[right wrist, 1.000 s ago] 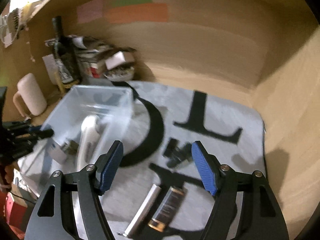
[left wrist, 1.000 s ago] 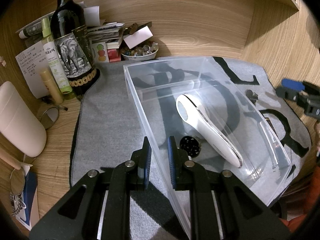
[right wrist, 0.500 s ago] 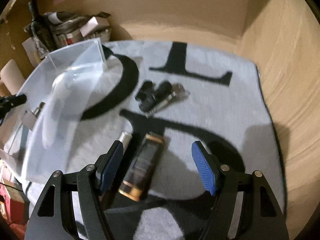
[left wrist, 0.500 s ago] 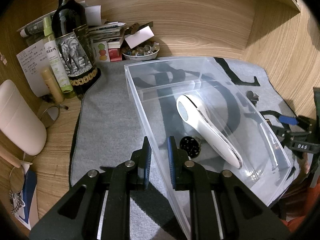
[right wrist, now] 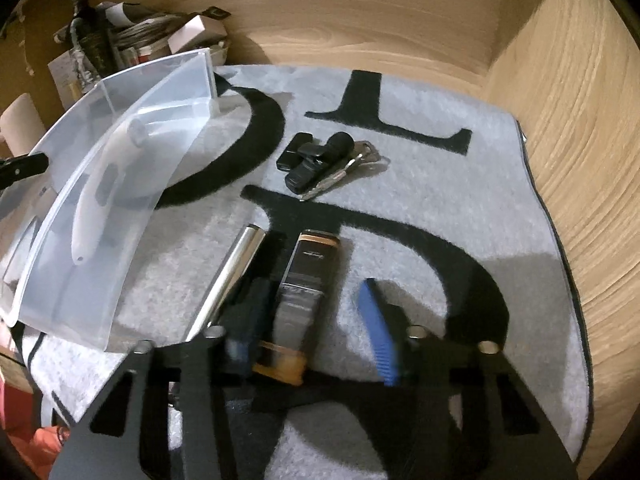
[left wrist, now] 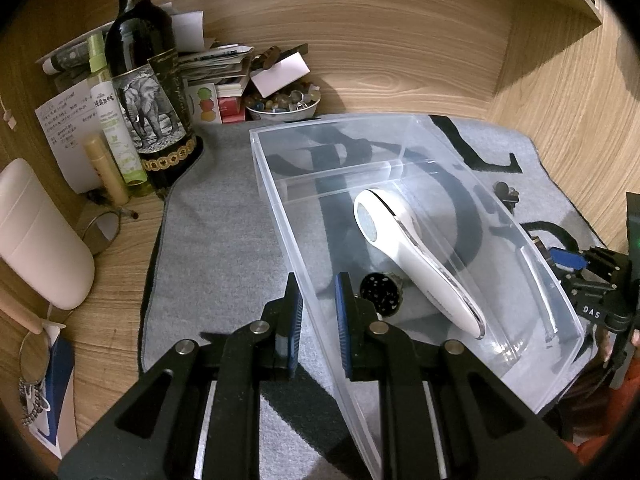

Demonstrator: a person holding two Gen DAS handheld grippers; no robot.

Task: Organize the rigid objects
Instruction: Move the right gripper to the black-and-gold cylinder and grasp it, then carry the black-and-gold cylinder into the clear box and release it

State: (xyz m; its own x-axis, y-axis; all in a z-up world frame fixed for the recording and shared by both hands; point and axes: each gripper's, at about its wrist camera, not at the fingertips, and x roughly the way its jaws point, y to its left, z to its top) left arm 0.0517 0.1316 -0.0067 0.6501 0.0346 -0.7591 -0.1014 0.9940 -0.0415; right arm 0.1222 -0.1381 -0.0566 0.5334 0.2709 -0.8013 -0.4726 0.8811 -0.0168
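My right gripper (right wrist: 316, 328) hangs low over the black-and-gold flask (right wrist: 306, 280) on the grey mat (right wrist: 420, 208). Its fingers are spread wide on either side of the flask, holding nothing; the left finger is blurred, so I cannot tell whether it touches. A silver tube (right wrist: 230, 276) lies just beside the flask. The clear bin (left wrist: 400, 152) stands to their left, holding a white device (left wrist: 412, 256). My left gripper (left wrist: 318, 312) clamps the bin's near wall. Keys (right wrist: 328, 160) lie farther back, with bare mat toward the wooden wall.

Both wrist views close, sharing bin (left wrist: 280, 216).
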